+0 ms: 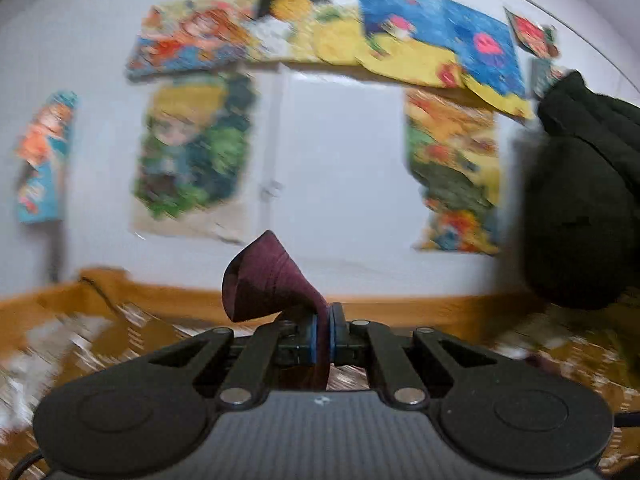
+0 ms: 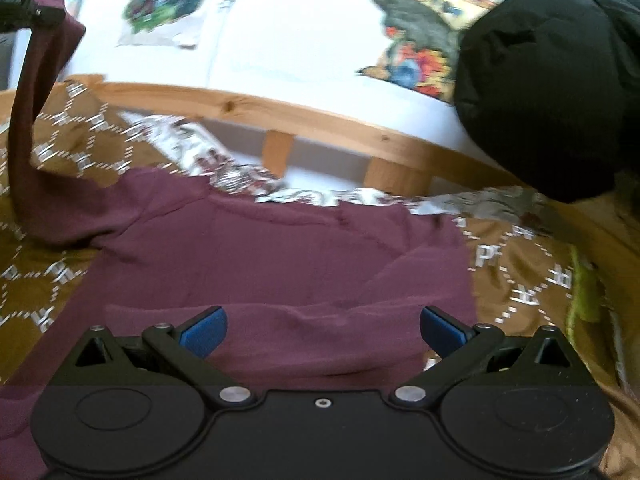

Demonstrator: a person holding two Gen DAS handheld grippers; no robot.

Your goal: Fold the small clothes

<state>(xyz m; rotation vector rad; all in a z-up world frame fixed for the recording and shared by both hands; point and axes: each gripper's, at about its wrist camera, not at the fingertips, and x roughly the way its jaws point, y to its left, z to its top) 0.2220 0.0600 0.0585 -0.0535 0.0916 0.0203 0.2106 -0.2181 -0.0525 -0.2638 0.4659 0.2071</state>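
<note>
A maroon shirt (image 2: pixel 280 256) lies spread on a brown patterned bedspread (image 2: pixel 516 264). My left gripper (image 1: pixel 325 334) is shut on the end of one maroon sleeve (image 1: pixel 264 276) and holds it up in the air. In the right wrist view that sleeve (image 2: pixel 36 92) rises from the shirt's left side up to the left gripper (image 2: pixel 44 14) at the top left. My right gripper (image 2: pixel 323 330) is open with blue pads (image 2: pixel 206 330), hovering just above the shirt's near part, holding nothing.
A wooden bed rail (image 2: pixel 320 120) runs behind the shirt. A black jacket (image 2: pixel 552 92) hangs at the right. The white wall (image 1: pixel 344 160) carries several colourful posters (image 1: pixel 440 36). A yellow-green item (image 2: pixel 584 296) lies at the bed's right edge.
</note>
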